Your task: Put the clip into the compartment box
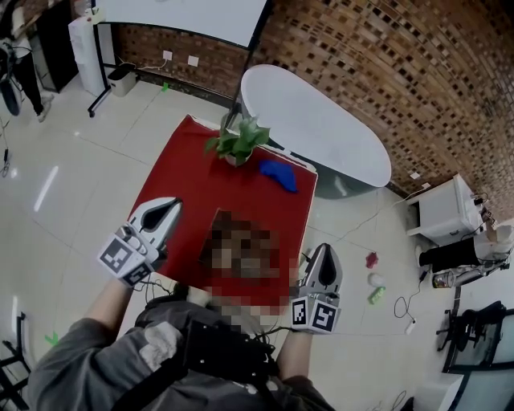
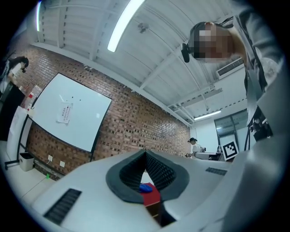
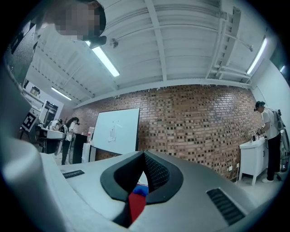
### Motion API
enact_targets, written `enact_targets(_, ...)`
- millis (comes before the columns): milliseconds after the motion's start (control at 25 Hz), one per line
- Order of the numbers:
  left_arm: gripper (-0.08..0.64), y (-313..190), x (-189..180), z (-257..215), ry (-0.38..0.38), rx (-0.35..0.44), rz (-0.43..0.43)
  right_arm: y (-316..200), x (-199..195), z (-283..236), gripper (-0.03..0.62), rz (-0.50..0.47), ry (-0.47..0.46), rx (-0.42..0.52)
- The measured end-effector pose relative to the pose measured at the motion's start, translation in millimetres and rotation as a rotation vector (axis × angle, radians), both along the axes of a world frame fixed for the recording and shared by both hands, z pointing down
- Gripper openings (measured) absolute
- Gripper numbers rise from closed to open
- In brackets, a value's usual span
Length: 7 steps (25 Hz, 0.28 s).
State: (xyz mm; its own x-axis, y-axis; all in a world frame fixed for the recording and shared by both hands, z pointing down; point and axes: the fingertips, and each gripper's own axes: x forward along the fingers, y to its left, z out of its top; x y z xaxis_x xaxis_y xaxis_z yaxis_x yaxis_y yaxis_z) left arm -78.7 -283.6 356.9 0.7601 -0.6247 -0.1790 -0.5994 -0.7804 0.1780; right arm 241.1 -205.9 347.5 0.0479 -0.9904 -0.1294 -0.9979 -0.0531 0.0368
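A red table (image 1: 193,189) stands in front of me in the head view. A mosaic patch covers its near middle, so I can make out neither a clip nor a compartment box. A blue object (image 1: 279,173) lies at the far right of the table, beside a potted plant (image 1: 238,143). My left gripper (image 1: 175,202) hovers over the table's near left edge, shut with nothing in it. My right gripper (image 1: 323,249) hangs just off the near right corner, also shut and empty. In the left gripper view the jaws meet at the tips (image 2: 146,153), and the blue object (image 2: 146,187) shows through the gap below.
A white oval table (image 1: 321,120) stands behind the red one. A white cabinet (image 1: 442,210) is at the right, and small coloured items (image 1: 373,281) lie on the floor near it. Brick walls and a whiteboard (image 1: 185,16) close the far side. A person (image 1: 20,72) stands far left.
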Motion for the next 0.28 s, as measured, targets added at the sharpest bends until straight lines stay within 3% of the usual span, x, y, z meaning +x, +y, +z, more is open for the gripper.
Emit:
enact_targets(120,0.031,-4.5,-2.9,-7.2,0.021,-0.015,0.005,-3.7,-3.6,-4.4,-0.002,0.001,0.007,0.003)
enact_targets(280,0.031,-10.6,-0.1,-7.8,-0.006,0.014,0.015,-6.9,-2.2,-4.0,-0.002,0.016,0.027,0.007)
